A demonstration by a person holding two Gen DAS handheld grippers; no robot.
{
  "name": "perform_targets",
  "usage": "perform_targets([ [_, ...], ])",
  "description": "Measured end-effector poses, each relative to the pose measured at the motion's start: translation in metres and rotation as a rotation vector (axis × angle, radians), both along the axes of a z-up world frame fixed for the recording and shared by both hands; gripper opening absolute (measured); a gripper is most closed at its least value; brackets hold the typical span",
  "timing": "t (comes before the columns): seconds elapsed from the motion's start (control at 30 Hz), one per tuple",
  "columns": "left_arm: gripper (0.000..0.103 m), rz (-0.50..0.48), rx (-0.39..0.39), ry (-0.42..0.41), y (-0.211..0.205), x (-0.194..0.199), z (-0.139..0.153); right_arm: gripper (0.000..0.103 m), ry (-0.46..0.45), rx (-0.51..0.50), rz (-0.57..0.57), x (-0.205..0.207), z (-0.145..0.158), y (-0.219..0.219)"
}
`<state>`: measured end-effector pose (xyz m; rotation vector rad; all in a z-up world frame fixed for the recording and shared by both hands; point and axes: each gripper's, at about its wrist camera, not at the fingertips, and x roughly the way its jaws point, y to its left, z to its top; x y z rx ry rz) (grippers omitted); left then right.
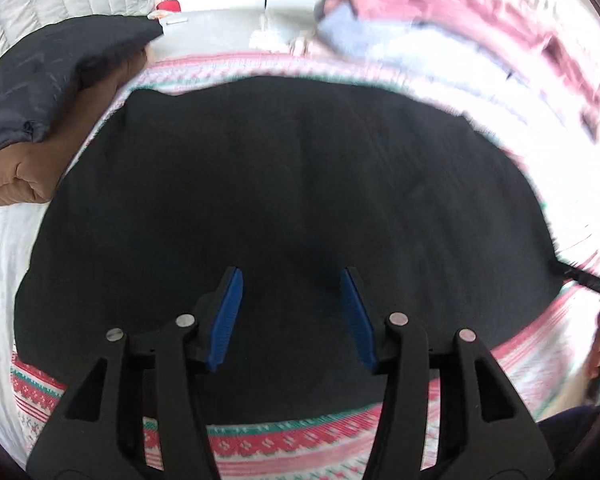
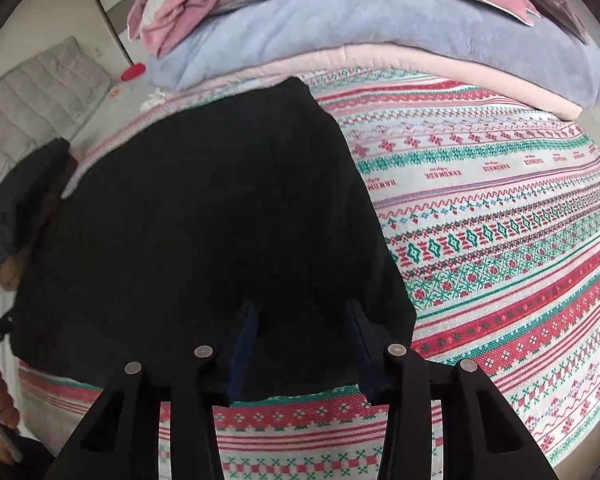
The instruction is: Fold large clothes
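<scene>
A large black garment (image 1: 284, 184) lies flat and folded on a bedspread (image 1: 284, 440) patterned in red, green and white. My left gripper (image 1: 290, 276) hovers over its near part, blue pads (image 1: 230, 312) well apart and nothing pinched between them. In the right wrist view the same black garment (image 2: 204, 208) covers the left half of the bedspread (image 2: 500, 240). My right gripper (image 2: 302, 308) stands open over the garment's near right corner, its pads (image 2: 246, 344) in shadow and clear of the cloth.
A folded dark navy jacket (image 1: 52, 80) rests on a brown one (image 1: 28, 168) at the left. Pink and lavender blankets (image 2: 380, 36) are stacked at the far side. A grey quilted cover (image 2: 32, 96) and a red object (image 2: 133, 72) lie beyond. A hand (image 2: 0, 404) shows at lower left.
</scene>
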<state>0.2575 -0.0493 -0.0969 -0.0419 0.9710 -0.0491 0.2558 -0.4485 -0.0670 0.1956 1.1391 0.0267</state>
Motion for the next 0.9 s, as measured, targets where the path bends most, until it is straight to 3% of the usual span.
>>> perform_targets([
  [0.1, 0.055, 0.035, -0.033, 0.017, 0.010, 0.007, -0.021, 0.045, 0.007, -0.027, -0.017, 0.006, -0.012, 0.003],
  [0.3, 0.054, 0.087, -0.048, 0.018, 0.022, 0.005, -0.013, 0.051, -0.013, 0.004, -0.046, 0.002, -0.007, 0.001],
  [0.37, 0.054, 0.082, -0.077, -0.003, 0.021, -0.004, -0.003, 0.052, -0.034, 0.019, -0.079, -0.004, 0.005, -0.002],
  [0.47, 0.055, -0.008, -0.118, -0.062, 0.006, -0.024, 0.017, 0.055, -0.150, 0.072, -0.065, -0.021, 0.038, 0.002],
  [0.53, 0.055, -0.085, -0.100, -0.095, -0.016, -0.034, 0.024, 0.069, -0.195, 0.092, -0.055, -0.030, 0.051, 0.007],
  [0.6, 0.055, -0.138, -0.050, -0.105, -0.039, -0.038, 0.021, 0.070, -0.210, 0.096, -0.044, -0.033, 0.057, 0.015],
  [0.8, 0.056, -0.135, 0.036, -0.049, -0.060, -0.028, -0.019, 0.070, -0.165, 0.081, 0.024, -0.030, 0.052, 0.043],
  [0.9, 0.056, -0.131, 0.016, -0.025, -0.060, -0.027, -0.013, 0.070, -0.142, 0.085, 0.032, -0.025, 0.046, 0.046],
])
